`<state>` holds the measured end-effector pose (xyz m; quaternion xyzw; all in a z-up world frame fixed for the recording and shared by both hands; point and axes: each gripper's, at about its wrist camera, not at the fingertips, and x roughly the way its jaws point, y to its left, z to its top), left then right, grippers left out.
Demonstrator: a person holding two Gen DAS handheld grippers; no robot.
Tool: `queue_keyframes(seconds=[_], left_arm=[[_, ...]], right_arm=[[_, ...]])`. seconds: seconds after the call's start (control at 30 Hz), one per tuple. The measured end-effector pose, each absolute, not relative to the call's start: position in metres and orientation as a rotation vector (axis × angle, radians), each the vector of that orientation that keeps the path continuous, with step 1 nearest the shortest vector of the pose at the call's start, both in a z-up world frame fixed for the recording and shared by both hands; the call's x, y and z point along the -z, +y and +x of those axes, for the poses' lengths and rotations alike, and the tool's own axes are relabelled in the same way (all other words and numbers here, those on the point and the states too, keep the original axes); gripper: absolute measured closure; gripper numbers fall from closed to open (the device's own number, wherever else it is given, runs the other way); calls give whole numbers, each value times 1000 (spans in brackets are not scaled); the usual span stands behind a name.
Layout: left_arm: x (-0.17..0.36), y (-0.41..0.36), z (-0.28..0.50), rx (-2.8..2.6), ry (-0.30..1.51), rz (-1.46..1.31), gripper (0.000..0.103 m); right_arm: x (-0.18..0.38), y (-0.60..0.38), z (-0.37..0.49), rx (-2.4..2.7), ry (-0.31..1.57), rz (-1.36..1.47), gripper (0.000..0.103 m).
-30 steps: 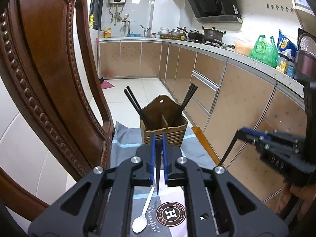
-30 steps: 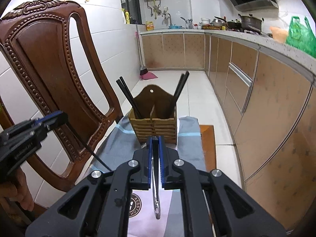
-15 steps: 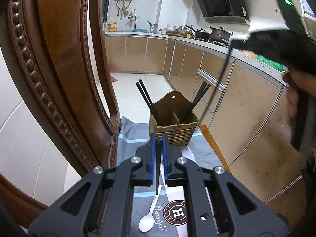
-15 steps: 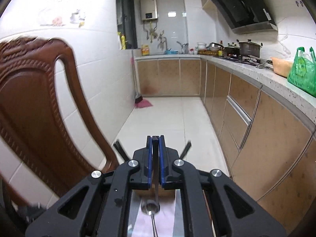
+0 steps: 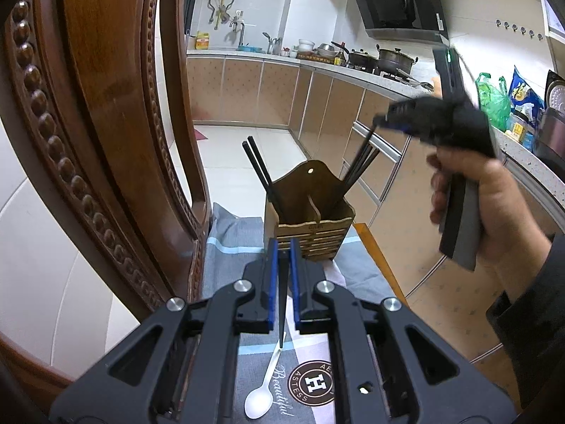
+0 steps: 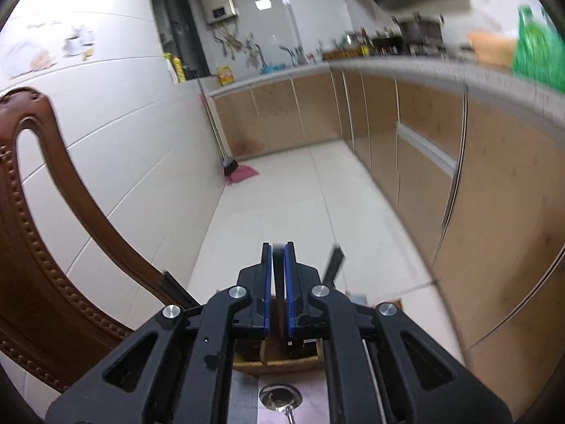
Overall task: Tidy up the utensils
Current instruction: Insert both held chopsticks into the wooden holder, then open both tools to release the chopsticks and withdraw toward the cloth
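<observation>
A wooden utensil holder point(image 5: 310, 217) stands on the grey cloth, with black chopsticks point(image 5: 259, 168) in its left and right compartments. My left gripper point(image 5: 281, 252) is shut on a black chopstick point(image 5: 281, 300) that hangs point down, just short of the holder. A white spoon point(image 5: 263, 388) lies on the cloth below it. My right gripper point(image 5: 383, 122) is up above the holder's right compartment, shut on a black chopstick point(image 5: 360, 152) whose lower end goes down into that compartment. In the right wrist view the right gripper point(image 6: 278, 247) grips the chopstick point(image 6: 278, 296) above the holder point(image 6: 279, 357).
A carved wooden chair back point(image 5: 106, 141) stands close on the left. A metal spoon bowl point(image 6: 280, 396) lies on the cloth below the right gripper. Kitchen cabinets point(image 5: 388, 162) and a counter run along the right. The table edge point(image 5: 367, 236) is right of the holder.
My right gripper has risen and swung over the holder, tilting its chopstick down into the right compartment. My left gripper has moved a little closer to the holder, still gripping its chopstick.
</observation>
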<state>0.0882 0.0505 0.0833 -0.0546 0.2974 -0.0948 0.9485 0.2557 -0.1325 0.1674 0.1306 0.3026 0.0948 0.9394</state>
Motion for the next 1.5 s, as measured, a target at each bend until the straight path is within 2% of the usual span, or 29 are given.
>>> queue_keyframes(seconds=[0.07,0.13,0.23,0.3,0.43,0.53,0.7,0.87,1.23,1.4,1.5], left_arm=[[-82,51,89,191,607,-114,96],[-82,50,90,190,609,-114,96],[-80,48,92,192,619,-109,96],[-77,46,93,183,623,-106,96],[-72,40,94,155,633,-94,96],[-71,37,93,145,634,-93,96],[-97,35,84,111,588,-78,96],[-135,35,94,101,556,-135,96],[-224,17,175,70,473,-172,96],[-207,10,227,77,514,-195,96],[-166,12,267,107,609,-248,96]], right_arm=[[-154,-140,255,-195,645,276,71],[-145,-157,234,-188,600,308,45],[-130,-182,182,-207,505,372,25],[-109,-197,138,-208,454,385,17],[-45,-218,71,-170,446,374,16],[-9,-225,72,-173,586,449,16],[-6,-218,77,-171,557,343,16],[-4,-232,88,-209,579,421,16],[1,-253,98,-220,608,474,16],[1,-259,103,-218,605,494,16],[2,-260,106,-220,616,506,16]])
